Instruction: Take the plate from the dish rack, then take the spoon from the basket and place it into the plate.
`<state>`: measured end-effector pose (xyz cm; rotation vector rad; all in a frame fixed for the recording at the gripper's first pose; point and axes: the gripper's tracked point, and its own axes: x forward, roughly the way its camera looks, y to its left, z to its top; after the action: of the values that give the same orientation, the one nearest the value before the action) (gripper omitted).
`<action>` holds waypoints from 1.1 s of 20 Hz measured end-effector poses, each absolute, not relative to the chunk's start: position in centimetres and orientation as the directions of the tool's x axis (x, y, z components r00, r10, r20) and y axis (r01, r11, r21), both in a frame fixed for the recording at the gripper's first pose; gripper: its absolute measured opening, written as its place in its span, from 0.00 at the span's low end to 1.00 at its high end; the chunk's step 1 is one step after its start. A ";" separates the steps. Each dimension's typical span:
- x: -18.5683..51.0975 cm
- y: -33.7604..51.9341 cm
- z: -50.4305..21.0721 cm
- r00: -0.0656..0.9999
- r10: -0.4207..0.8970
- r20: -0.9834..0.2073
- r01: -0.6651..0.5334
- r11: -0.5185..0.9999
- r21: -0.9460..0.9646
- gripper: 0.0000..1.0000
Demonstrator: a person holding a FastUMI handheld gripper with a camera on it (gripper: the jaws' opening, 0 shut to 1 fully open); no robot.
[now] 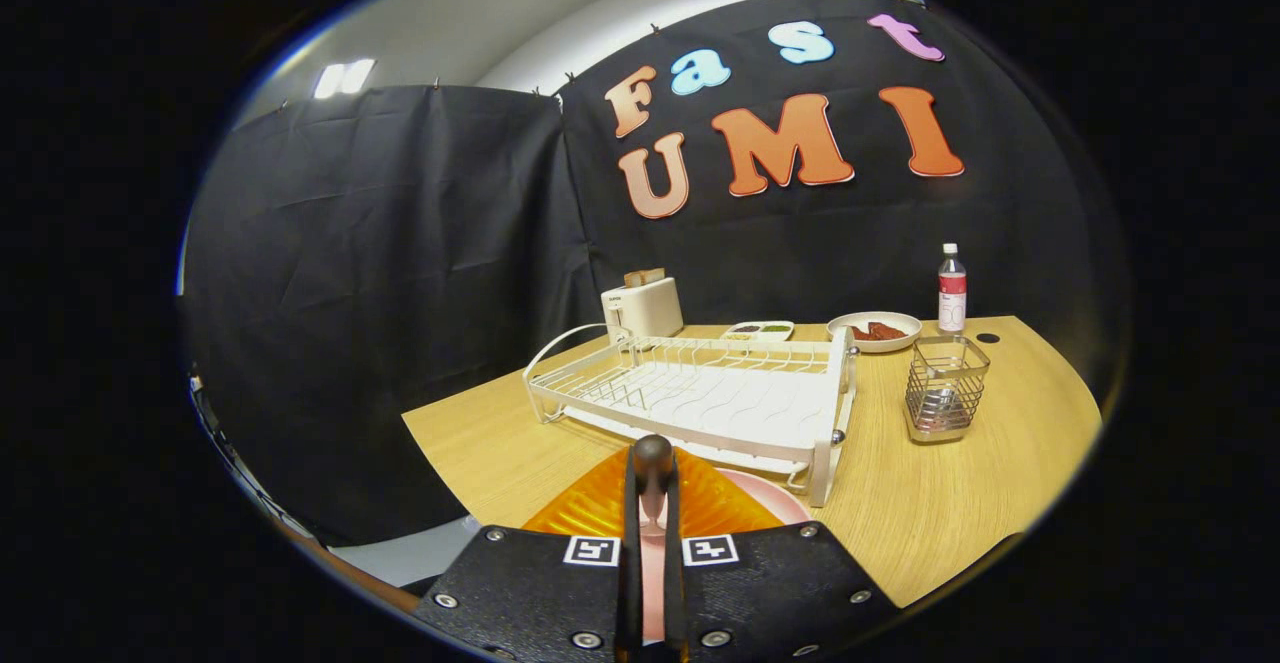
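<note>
Gripping the plate (600, 503) by its near edge, the jaws (653, 483) stand pressed together on it, one finger either side of the rim, with hardly any gap between; plate held low over the near tabletop (960, 503), just short of the rack (700, 398), and touching nothing else that I can make out; orange, glossy, with fine ribs fanning out from the fingers; a pink surface (775, 498) shows at its right side and in the slit between the fingers, but whether this is the plate's other face or a second dish I cannot tell; rack white wire over a white drip tray, its slots bare, which suggests the plate is already out; an edge pinch suits a thin upright plate, though it will likely want to swing, so best kept level when set down; basket (945, 388) a square wire one, standing right of the rack and well apart from the jaws; something pale sits in its bottom, probably the spoon, too small to be sure; beyond the rack a toaster (642, 308), a small tray (760, 330), a bowl (875, 331) with dark red food, a bottle (952, 288); next job, by my reckoning, is laying the plate flat on open tabletop near the basket, within easy reach for the spoon.
</note>
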<state>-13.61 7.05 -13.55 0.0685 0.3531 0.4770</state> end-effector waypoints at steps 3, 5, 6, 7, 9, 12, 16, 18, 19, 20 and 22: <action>-14.0 6.1 -14.5 0.833 0.443 -0.331 -0.422 0.896 0.137 0.08; -13.9 5.4 -15.0 0.837 0.422 -0.349 -0.402 0.906 0.131 0.10; -14.1 5.2 -15.3 0.837 0.415 -0.356 -0.395 0.909 0.130 0.10; -14.1 5.1 -15.5 0.839 0.407 -0.361 -0.388 0.913 0.129 0.10; -14.3 4.4 -16.3 0.838 0.387 -0.384 -0.372 0.921 0.117 0.12; -14.4 3.2 -17.5 0.835 0.345 -0.429 -0.333 0.937 0.105 0.17; -14.1 2.5 -17.4 0.845 0.314 -0.434 -0.302 0.948 0.098 0.23; -13.8 2.1 -16.9 0.860 0.295 -0.417 -0.286 0.954 0.085 0.28; -13.5 2.1 -16.5 0.866 0.288 -0.408 -0.279 0.957 0.083 0.32; -13.3 2.1 -16.0 0.874 0.282 -0.396 -0.270 0.959 0.085 0.33; -12.8 1.9 -14.8 0.889 0.268 -0.370 -0.253 0.963 0.090 0.39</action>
<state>-12.84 1.94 -14.75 0.0392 0.3897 0.2709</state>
